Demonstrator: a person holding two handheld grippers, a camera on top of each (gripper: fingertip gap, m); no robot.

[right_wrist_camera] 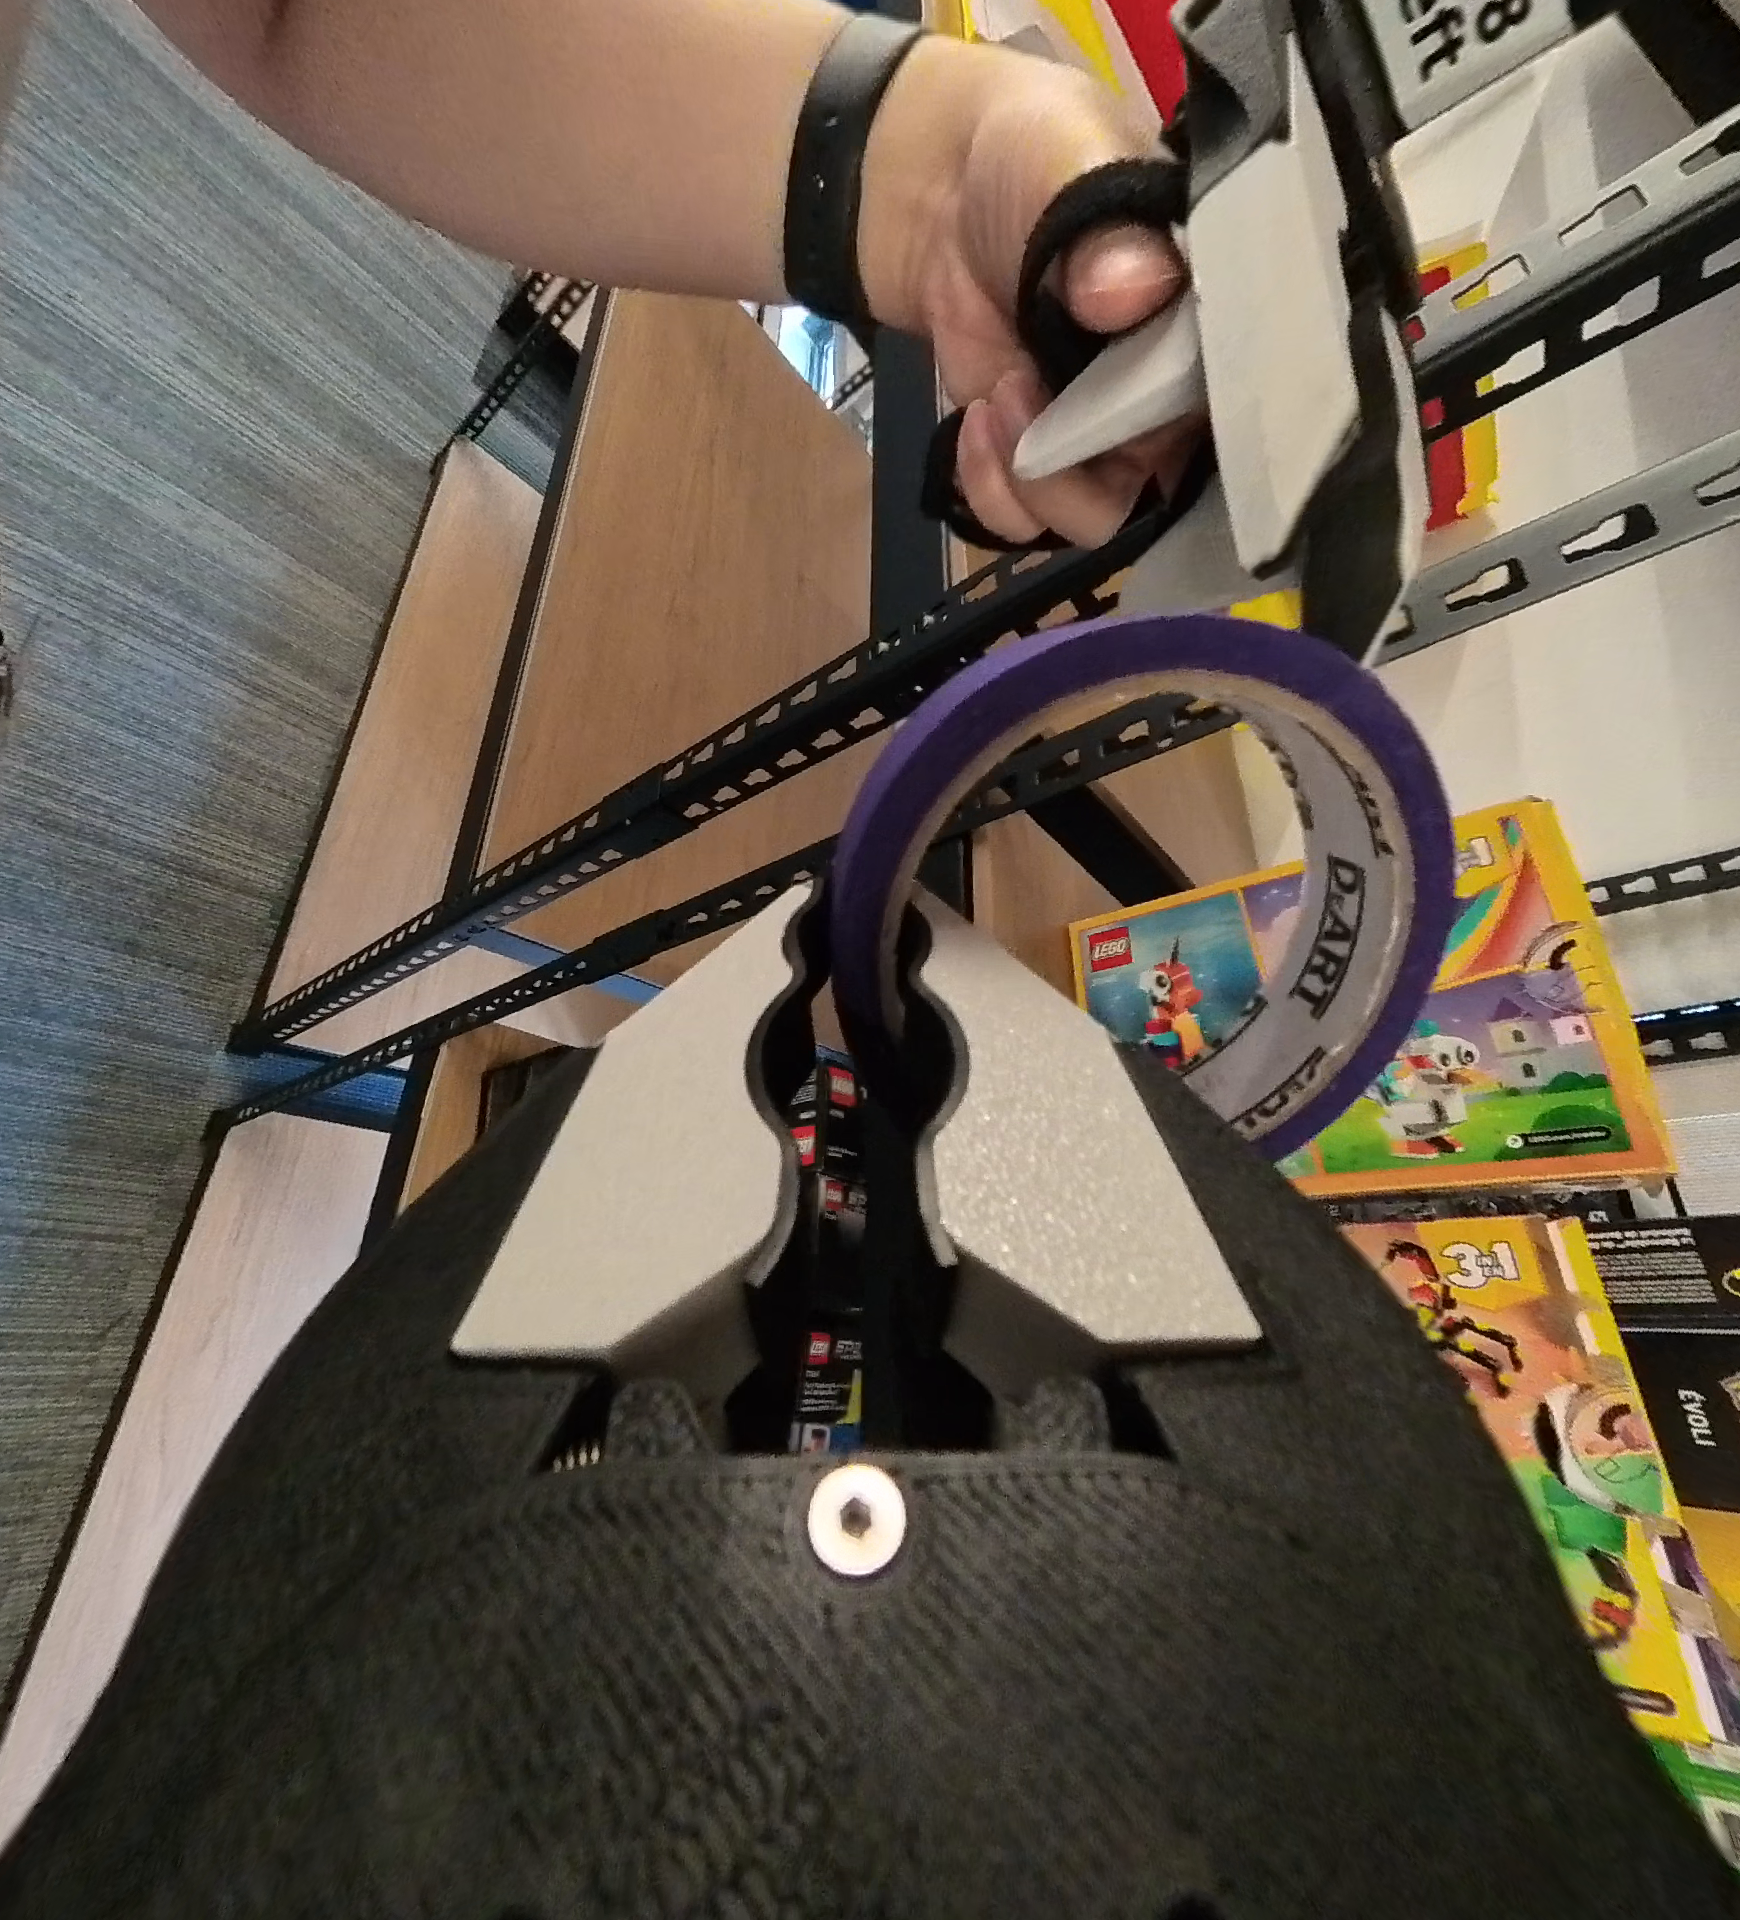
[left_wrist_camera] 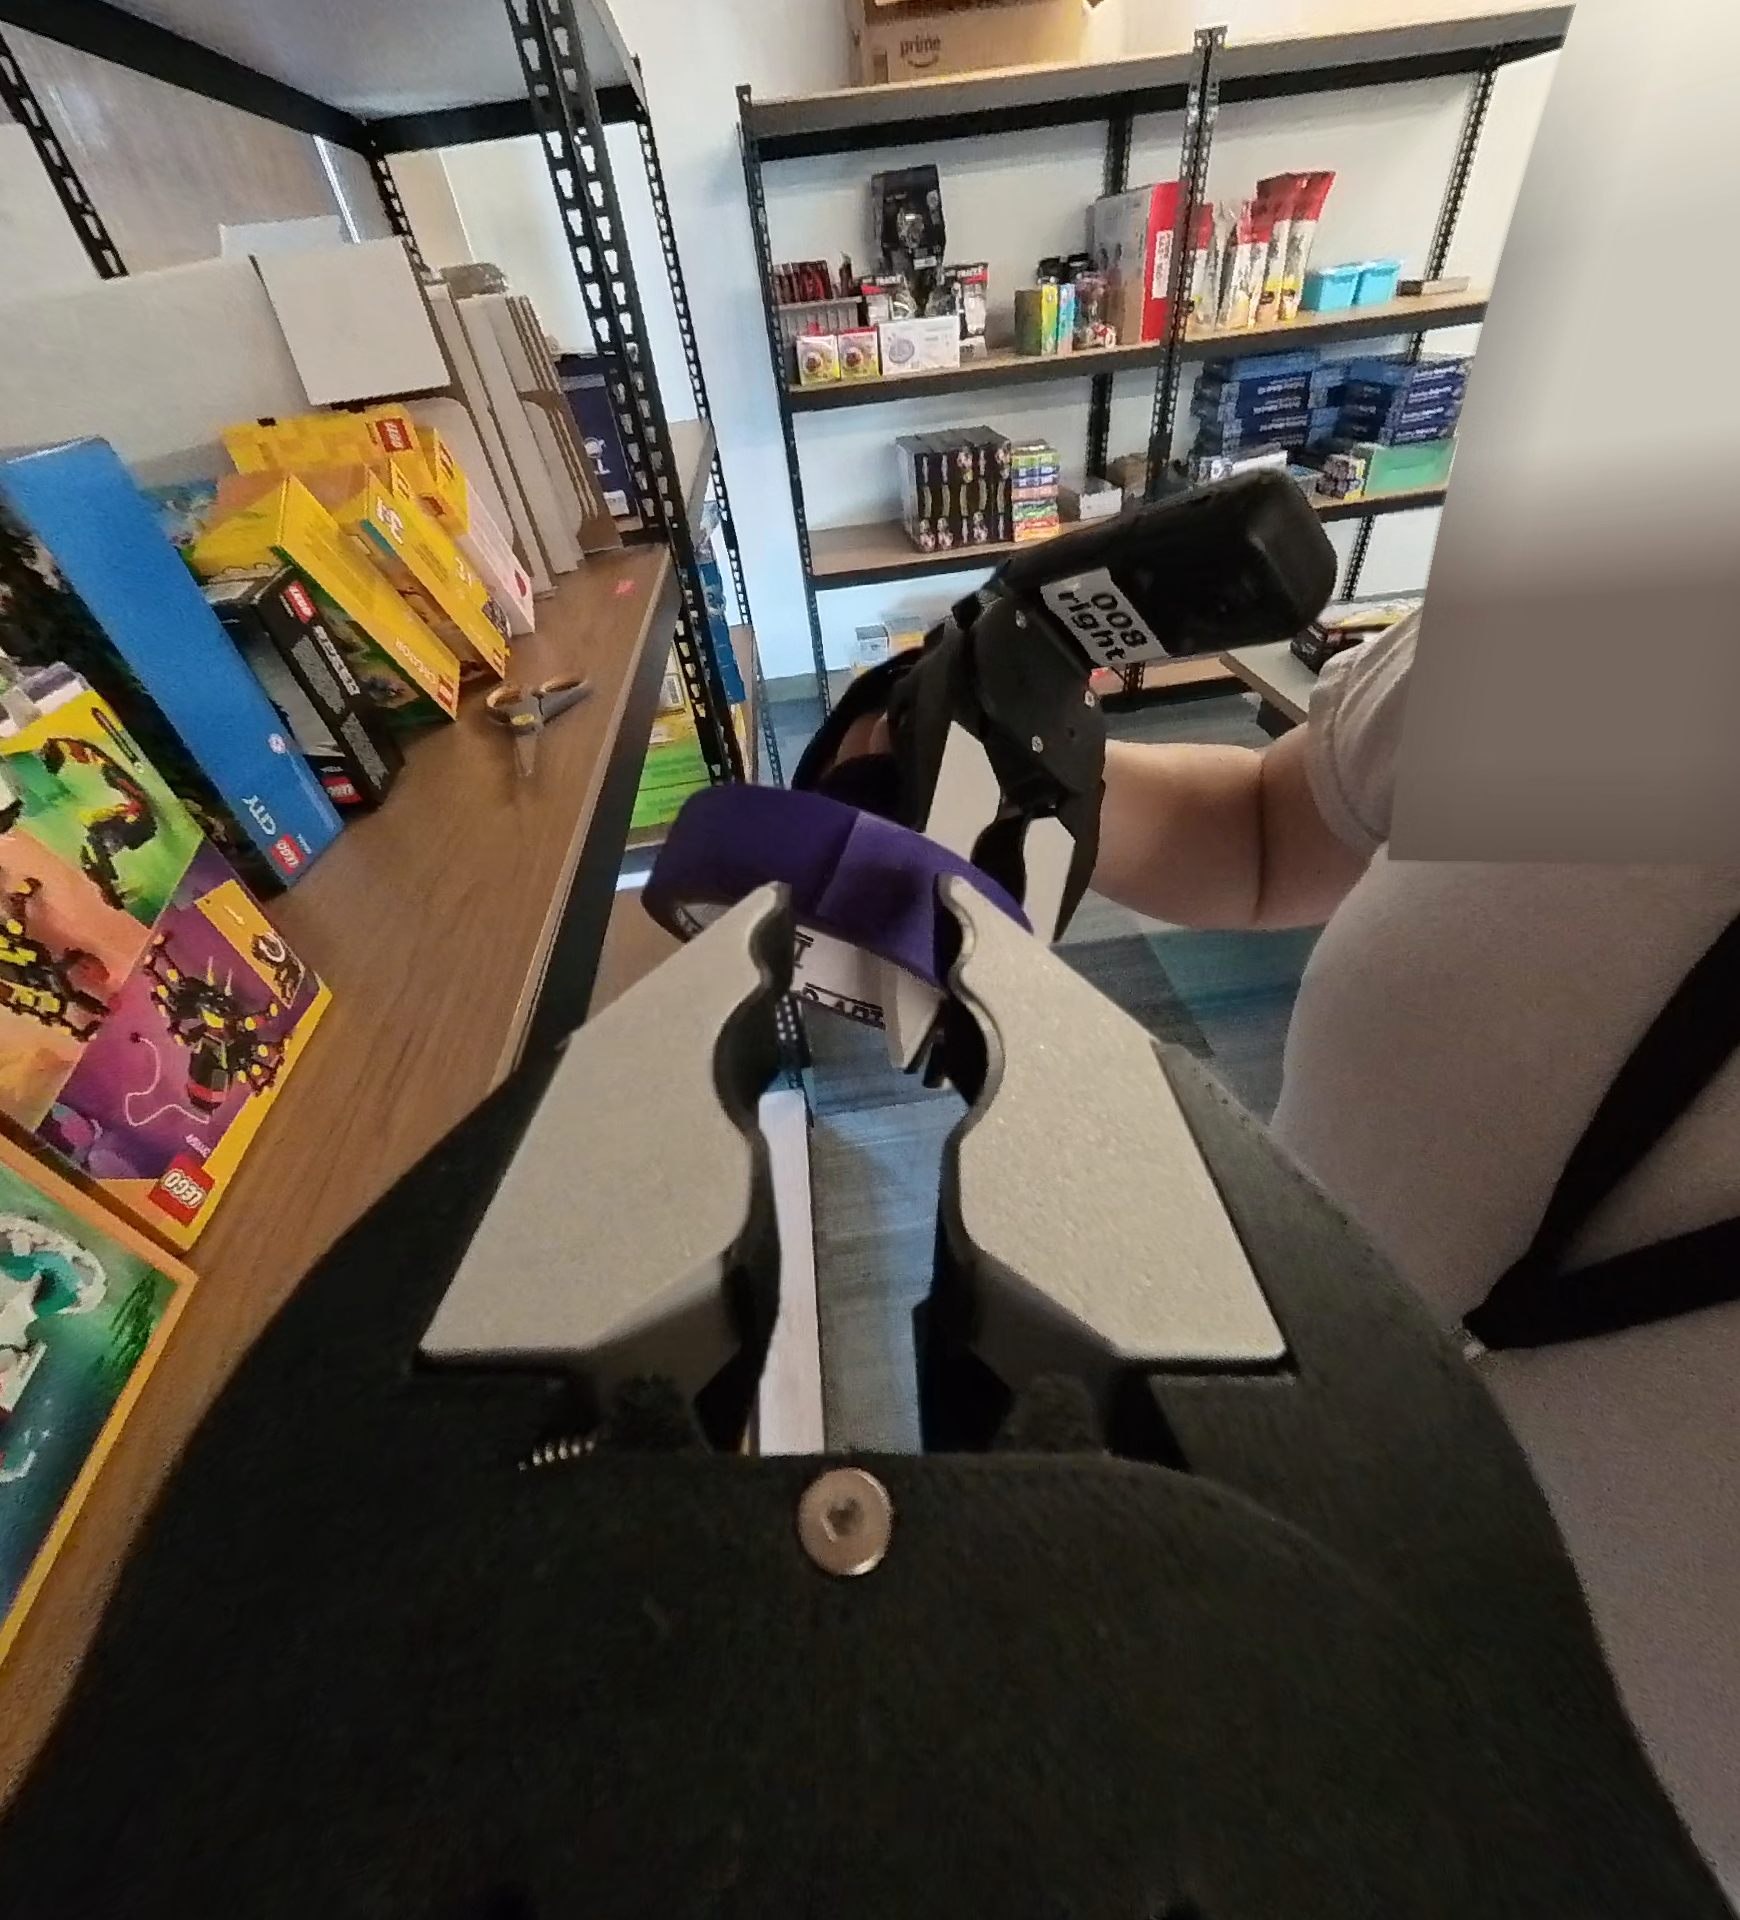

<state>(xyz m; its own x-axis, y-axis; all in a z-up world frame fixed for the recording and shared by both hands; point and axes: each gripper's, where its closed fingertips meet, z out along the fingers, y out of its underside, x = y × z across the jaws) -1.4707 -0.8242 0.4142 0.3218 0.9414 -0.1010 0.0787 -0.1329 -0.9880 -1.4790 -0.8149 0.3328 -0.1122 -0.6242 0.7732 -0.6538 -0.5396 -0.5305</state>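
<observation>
A purple tape roll (right_wrist_camera: 1136, 675) with a grey inner core hangs in the air beside a shelf. My right gripper (right_wrist_camera: 871, 925) is shut on the roll's near wall, one finger inside the ring and one outside. My left gripper (left_wrist_camera: 861, 914) is closed on the roll (left_wrist_camera: 772, 842) at its other side, with purple tape and the white core between its grey fingertips. In the right wrist view the left gripper (right_wrist_camera: 1354, 623) meets the roll's top rim, held by a hand (right_wrist_camera: 1011, 239). In the left wrist view the right gripper (left_wrist_camera: 1032, 727) sits just behind the roll.
A wooden shelf (left_wrist_camera: 492, 883) on my left holds several colourful toy boxes (left_wrist_camera: 170, 1029) and a pair of scissors (left_wrist_camera: 533, 704). A black metal upright (left_wrist_camera: 637, 416) stands at its end. More stocked shelves (left_wrist_camera: 1105, 353) stand across the room. A person's arm (left_wrist_camera: 1209, 831) is to the right. About 8 centimeters separates my left fingertips from my right.
</observation>
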